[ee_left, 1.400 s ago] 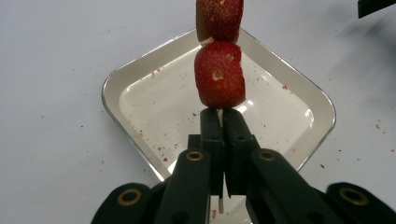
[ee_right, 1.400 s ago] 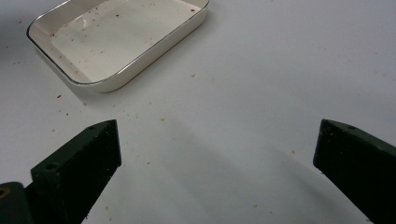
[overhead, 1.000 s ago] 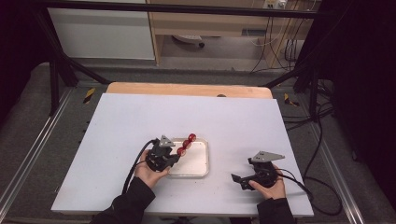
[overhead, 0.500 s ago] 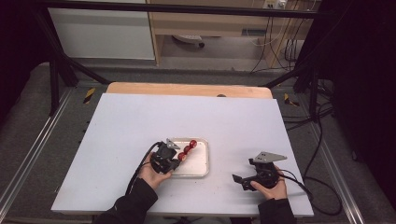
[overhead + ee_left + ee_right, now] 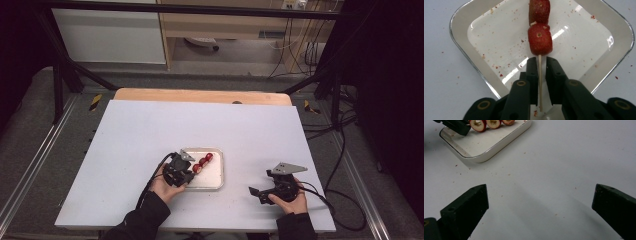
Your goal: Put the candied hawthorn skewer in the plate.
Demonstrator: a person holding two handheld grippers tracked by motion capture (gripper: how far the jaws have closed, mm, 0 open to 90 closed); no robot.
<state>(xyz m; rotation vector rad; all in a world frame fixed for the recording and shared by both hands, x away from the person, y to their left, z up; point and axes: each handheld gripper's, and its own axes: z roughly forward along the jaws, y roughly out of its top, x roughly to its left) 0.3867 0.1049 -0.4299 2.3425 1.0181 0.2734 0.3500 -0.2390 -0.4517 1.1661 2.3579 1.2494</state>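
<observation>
A wooden skewer of red fruit pieces (image 5: 539, 41) lies in the white square tray (image 5: 599, 50), with its bare stick pointing back between my left gripper's (image 5: 541, 60) jaws. Those jaws have just been opening, and a thin gap shows on each side of the stick. From above, the left gripper (image 5: 190, 172) rests at the tray's (image 5: 215, 177) left edge, beside the fruit (image 5: 202, 162). My right gripper (image 5: 262, 182) sits on the table right of the tray, jaws wide open (image 5: 539, 195) over bare tabletop. Its view catches the tray (image 5: 486, 147) and the fruit (image 5: 486, 123).
The white tabletop (image 5: 150, 130) carries small red crumbs around the tray. A wooden strip (image 5: 200, 96) runs along its far edge. Metal frame rails and cables flank the table, and each gripper trails a black cable toward the near edge.
The skewer, held tilted above the tray a second ago, now lies flat in it. The left gripper came down with it and its jaws have parted slightly. The right gripper stayed put.
</observation>
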